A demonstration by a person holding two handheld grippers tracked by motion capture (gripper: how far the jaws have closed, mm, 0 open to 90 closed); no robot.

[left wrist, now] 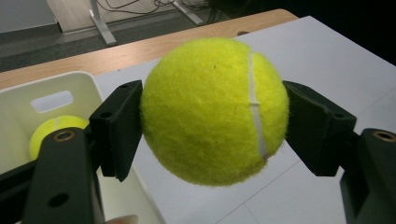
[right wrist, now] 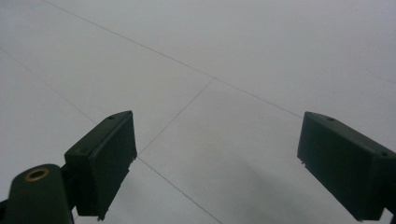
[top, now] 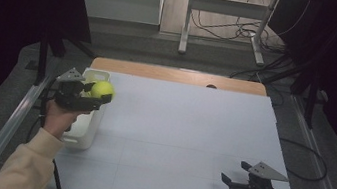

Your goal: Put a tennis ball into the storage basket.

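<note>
At the left of the high view, your left gripper is clamped on a tennis ball, holding it clear of the surface, above the near-right rim of the white bin that stands at the left edge of the table. In that view the ball reads only as a small, bright yellow-green sphere.

The left gripper view gives the detail. The tennis ball is fuzzy, evenly yellow-green, with one white seam curving down its right side. Both black pads press flat against its flanks, one on each side, and the ball bulges out above and below them. Its felt looks clean, with one small dark speck near the top.

That same view also reveals what the high view hides behind your gripper: a second tennis ball lying inside the white bin, below the slot handle in the bin's far wall. The wooden edge of the table beyond the white sheet is visible too.

Moving right, the middle of the table's white sheet carries only faint grid lines.

At the lower right of the high view, your right gripper sits low over the table, well apart from the ball and the bin, with its jaws apart. The right gripper view confirms it: the right gripper has its two black pads spread wide with nothing between them but bare white surface and its thin seams.
</note>
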